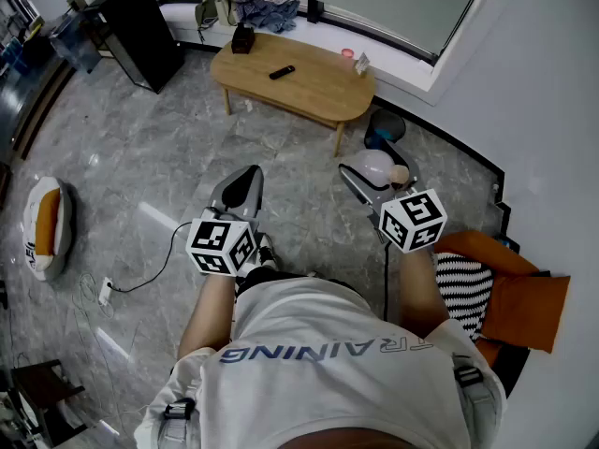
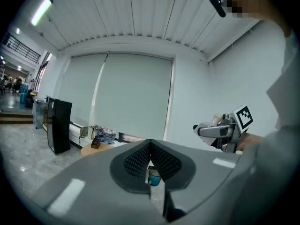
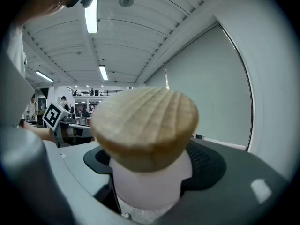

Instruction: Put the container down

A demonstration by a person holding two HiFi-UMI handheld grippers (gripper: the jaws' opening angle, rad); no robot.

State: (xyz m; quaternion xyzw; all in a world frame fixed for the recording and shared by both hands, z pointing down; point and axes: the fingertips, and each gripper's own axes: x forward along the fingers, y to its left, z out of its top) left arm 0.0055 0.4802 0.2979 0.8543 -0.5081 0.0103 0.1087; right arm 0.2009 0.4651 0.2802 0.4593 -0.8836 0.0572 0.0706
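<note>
The container [image 1: 378, 167] is a white frosted jar with a pale wooden lid [image 3: 145, 124]. It lies on its side between the jaws of my right gripper [image 1: 372, 174], which is shut on its body [image 3: 149, 183], held in the air above the floor. In the right gripper view the lid fills the middle and hides what lies ahead. My left gripper [image 1: 245, 183] hangs beside it to the left, shut and holding nothing, its pads [image 2: 139, 161] meeting in the left gripper view. That view also shows the right gripper [image 2: 218, 130] off to the right.
An oval wooden coffee table [image 1: 318, 96] stands ahead with a remote [image 1: 282, 72] and a dark box [image 1: 242, 38] on it. A blue bin [image 1: 383, 129] sits by its near end. A black cabinet [image 1: 140, 31] stands at far left. Orange and striped cushions [image 1: 510, 293] lie at right; a cable [image 1: 150, 269] crosses the grey floor.
</note>
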